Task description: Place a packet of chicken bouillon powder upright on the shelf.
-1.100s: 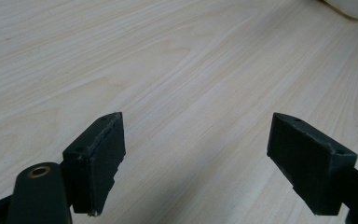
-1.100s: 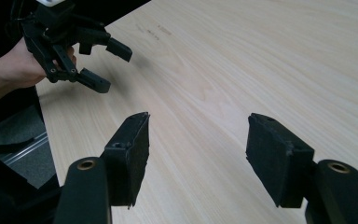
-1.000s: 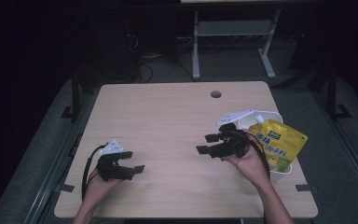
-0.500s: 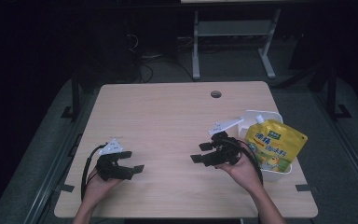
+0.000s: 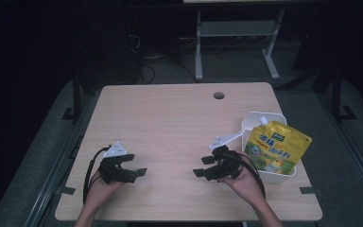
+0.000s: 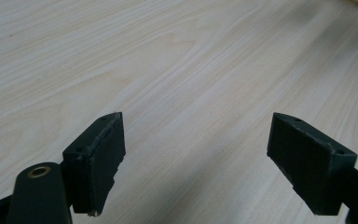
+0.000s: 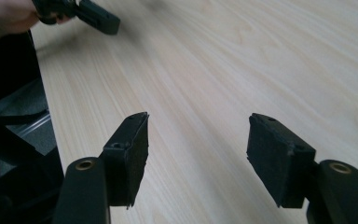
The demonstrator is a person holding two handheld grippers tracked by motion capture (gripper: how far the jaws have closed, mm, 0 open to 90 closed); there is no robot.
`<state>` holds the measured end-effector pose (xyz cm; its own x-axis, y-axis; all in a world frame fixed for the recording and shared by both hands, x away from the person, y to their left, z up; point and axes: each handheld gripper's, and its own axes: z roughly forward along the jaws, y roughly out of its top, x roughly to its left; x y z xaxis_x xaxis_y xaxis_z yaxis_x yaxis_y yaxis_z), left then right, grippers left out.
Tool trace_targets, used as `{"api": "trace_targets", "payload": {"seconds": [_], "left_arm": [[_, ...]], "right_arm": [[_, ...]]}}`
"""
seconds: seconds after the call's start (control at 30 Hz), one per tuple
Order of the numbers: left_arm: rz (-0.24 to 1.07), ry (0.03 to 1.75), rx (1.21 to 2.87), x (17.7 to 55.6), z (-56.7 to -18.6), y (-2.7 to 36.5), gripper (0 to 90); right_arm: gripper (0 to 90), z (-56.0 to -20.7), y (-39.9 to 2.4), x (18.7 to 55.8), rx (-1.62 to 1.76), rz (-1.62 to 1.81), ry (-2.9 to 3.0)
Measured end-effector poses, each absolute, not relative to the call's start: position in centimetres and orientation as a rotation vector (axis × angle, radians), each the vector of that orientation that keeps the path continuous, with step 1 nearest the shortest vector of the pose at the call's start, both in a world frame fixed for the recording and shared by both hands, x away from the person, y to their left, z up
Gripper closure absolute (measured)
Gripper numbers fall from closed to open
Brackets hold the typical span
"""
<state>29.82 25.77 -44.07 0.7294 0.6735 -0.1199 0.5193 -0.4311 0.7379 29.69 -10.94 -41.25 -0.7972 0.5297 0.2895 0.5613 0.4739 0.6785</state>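
A yellow spouted pouch (image 5: 275, 150) stands in a white bin (image 5: 272, 176) at the table's right edge. My right gripper (image 5: 204, 166) rests low over the wood just left of that bin, open, jaws pointing left. In the right gripper view its own jaws stand wide apart with bare wood between them (image 7: 196, 154). My left gripper (image 5: 137, 165) lies near the front left of the table, open, jaws pointing right. The left gripper view has both black jaws spread over empty tabletop (image 6: 196, 154).
The wooden table (image 5: 170, 118) has a round cable hole (image 5: 219, 95) at the back. A metal stand (image 5: 236, 33) rises behind the table on the dark floor. The other gripper (image 7: 81, 11) and a hand appear at the upper left of the right gripper view.
My right gripper has drawn back from the bin toward the front of the table and dropped lower. The pouch stays in the bin. The left gripper has barely moved.
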Motion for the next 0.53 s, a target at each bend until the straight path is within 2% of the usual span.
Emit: {"api": "trace_targets", "payload": {"seconds": [0.53], "left_arm": [[0.265,0.907,2.161,29.9,-44.6,25.3,19.1]], "right_arm": [[35.0,-43.7,-11.0,27.6,-0.986,-1.276,-2.630]]}}
